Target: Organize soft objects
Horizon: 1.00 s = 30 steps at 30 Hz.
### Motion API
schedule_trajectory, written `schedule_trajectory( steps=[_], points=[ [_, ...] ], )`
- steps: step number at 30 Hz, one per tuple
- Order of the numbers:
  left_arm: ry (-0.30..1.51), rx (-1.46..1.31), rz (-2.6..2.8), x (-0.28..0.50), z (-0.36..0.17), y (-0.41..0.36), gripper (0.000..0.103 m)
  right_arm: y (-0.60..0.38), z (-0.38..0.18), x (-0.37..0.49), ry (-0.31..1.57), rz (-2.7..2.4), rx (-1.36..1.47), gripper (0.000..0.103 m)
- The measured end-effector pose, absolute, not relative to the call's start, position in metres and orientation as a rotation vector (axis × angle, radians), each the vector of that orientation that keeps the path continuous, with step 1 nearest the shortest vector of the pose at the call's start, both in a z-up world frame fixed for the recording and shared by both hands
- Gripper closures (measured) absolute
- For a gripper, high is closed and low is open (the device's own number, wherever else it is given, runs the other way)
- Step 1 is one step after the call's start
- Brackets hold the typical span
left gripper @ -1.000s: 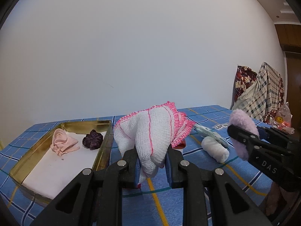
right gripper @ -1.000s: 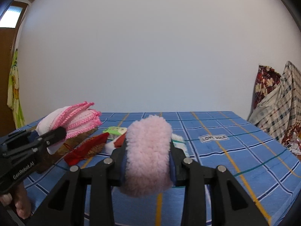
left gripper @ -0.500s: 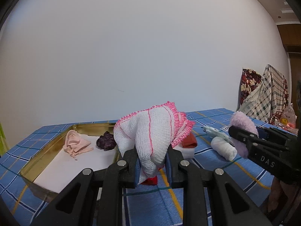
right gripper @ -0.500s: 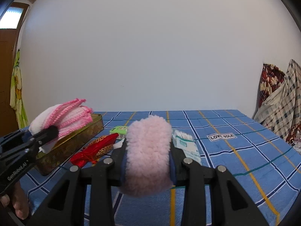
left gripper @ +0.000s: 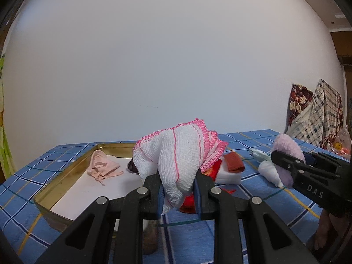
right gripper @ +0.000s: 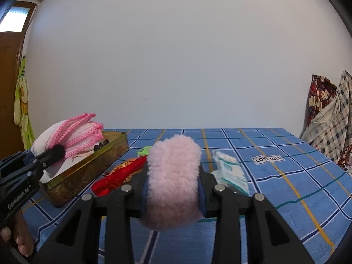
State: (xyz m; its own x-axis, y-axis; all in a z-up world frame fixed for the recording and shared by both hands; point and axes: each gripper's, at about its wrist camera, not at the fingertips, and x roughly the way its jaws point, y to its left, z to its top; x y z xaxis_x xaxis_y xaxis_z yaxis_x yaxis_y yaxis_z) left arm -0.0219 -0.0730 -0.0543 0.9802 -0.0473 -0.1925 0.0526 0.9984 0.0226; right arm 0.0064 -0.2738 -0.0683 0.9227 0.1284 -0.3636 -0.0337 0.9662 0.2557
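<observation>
The left gripper (left gripper: 178, 189), fingers clamped on the pink-edged cloth (left gripper: 178, 151), now nears the gold tin (left gripper: 63, 182); right gripper (right gripper: 173, 191) grips the fleece roll (right gripper: 173, 180).

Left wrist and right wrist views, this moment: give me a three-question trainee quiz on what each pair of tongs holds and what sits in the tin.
1. True or false: the left tongs are shut on the white cloth with pink trim.
2. Multiple choice: what do the right tongs hold? A) a red pouch B) a fluffy pink item C) a packet of cotton swabs
3. Fill in: the peach cloth lies inside the gold ____.

Key:
1. True; the cloth bulges up between the jaws.
2. B; the red pouch and swab packet lie on the blue checked sheet.
3. tin
</observation>
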Motion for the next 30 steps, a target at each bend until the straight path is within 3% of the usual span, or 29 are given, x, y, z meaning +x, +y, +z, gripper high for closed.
schedule_trajectory(
  steps=[30],
  points=[
    [0.192,-0.049,0.058,-0.025,-0.052,-0.019,0.08,-0.23,-0.064,0.013,0.375,0.139,0.196,0.068]
  ],
)
